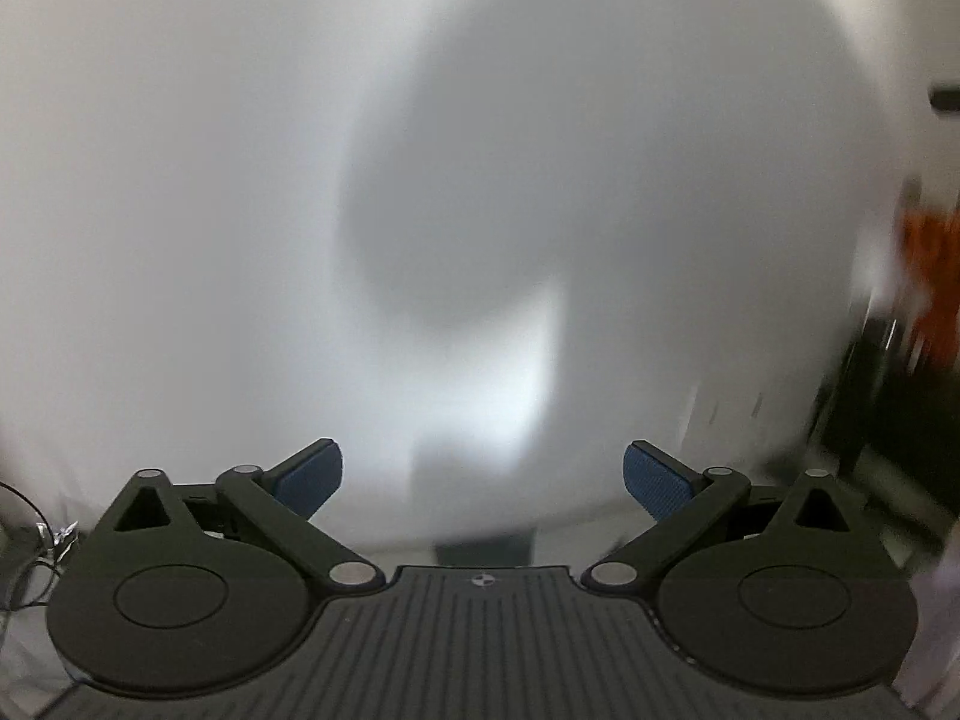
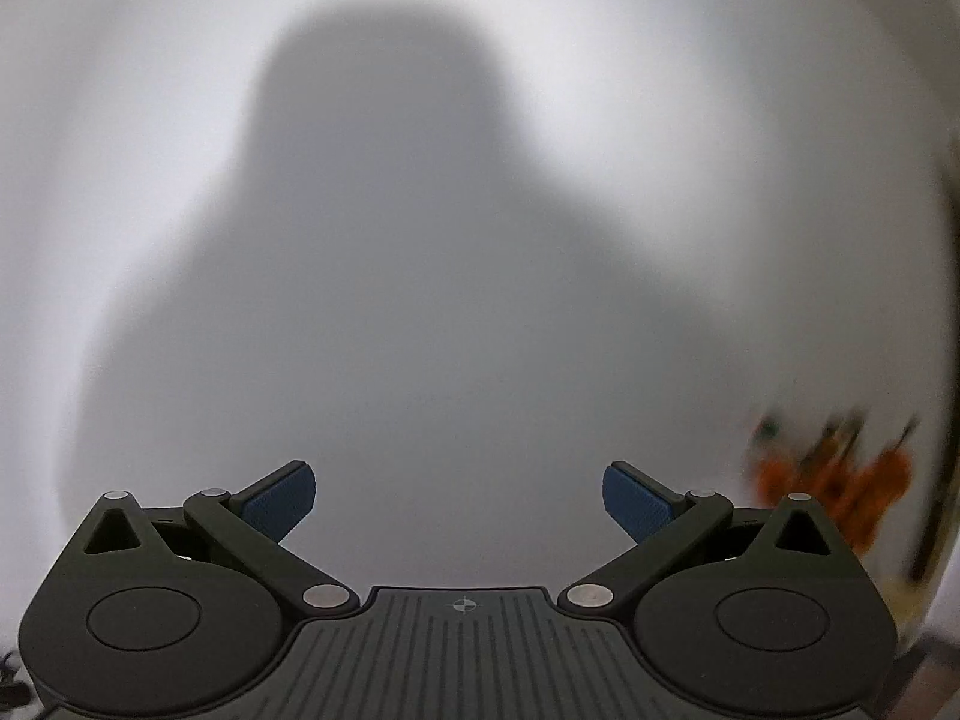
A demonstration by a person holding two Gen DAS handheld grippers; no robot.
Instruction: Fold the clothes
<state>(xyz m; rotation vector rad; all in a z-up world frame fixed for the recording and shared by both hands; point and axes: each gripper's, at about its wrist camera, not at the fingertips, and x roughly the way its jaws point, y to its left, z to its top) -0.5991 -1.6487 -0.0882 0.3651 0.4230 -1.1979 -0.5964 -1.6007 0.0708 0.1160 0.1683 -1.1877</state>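
1. My left gripper (image 1: 483, 483) is spread wide, its two blue-padded fingers (image 1: 309, 483) far apart with nothing between them.
2. Ahead of that gripper lies a plain white surface (image 1: 180, 210) that fills nearly the whole left wrist view; I cannot tell whether it is a table or a wall.
3. A soft grey shadow (image 1: 444, 228) falls across that white surface straight ahead of the left gripper, with a brighter patch just below it.
4. Far off to the right of the left gripper, at the edge of the white surface, there is a blurred orange patch (image 1: 930, 276) above something dark; it is too smeared for me to say whether it is clothing.
5. My right gripper (image 2: 459, 501) is also spread wide, its blue pads (image 2: 636, 501) well apart and holding nothing.
6. Ahead of the right gripper the same kind of white surface (image 2: 90, 120) carries a large rounded shadow (image 2: 390, 240) that covers the middle of the view.
7. Just to the right of the right gripper's right finger sits a blurred orange and dark shape (image 2: 834, 474) on the white surface; it may be the garment, but I cannot tell.
8. Neither gripper touches any cloth.
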